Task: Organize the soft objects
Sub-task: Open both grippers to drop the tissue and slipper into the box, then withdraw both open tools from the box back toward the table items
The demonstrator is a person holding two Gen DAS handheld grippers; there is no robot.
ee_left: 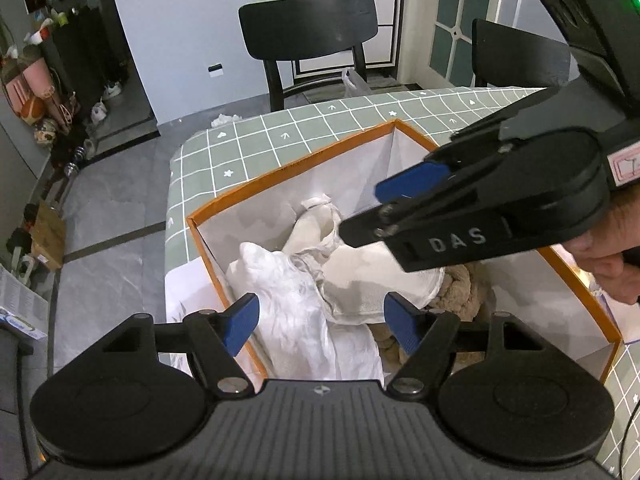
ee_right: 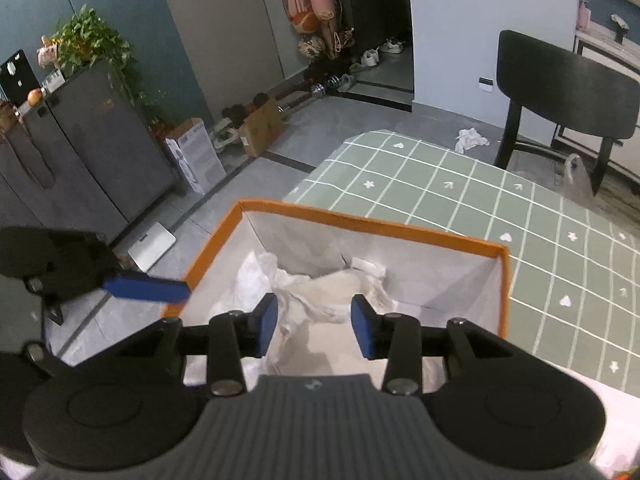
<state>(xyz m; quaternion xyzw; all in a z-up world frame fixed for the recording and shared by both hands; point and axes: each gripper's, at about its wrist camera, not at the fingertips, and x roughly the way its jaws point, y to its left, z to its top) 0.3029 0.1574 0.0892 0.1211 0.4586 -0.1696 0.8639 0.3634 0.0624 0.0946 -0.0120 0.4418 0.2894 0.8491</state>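
While lying lengthwise, white cloth (ee_left: 304, 300) fills box (ee_left: 288, 176)

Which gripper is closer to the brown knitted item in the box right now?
Left, I'd judge. The left gripper, open, hangs over the box's near end, with the brown knitted item just beyond its right finger. The right gripper, also open, is above the cream cloths; its view doesn't show the brown item.

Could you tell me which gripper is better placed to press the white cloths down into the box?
Probably the left gripper: open, directly over the white cloths in the box.
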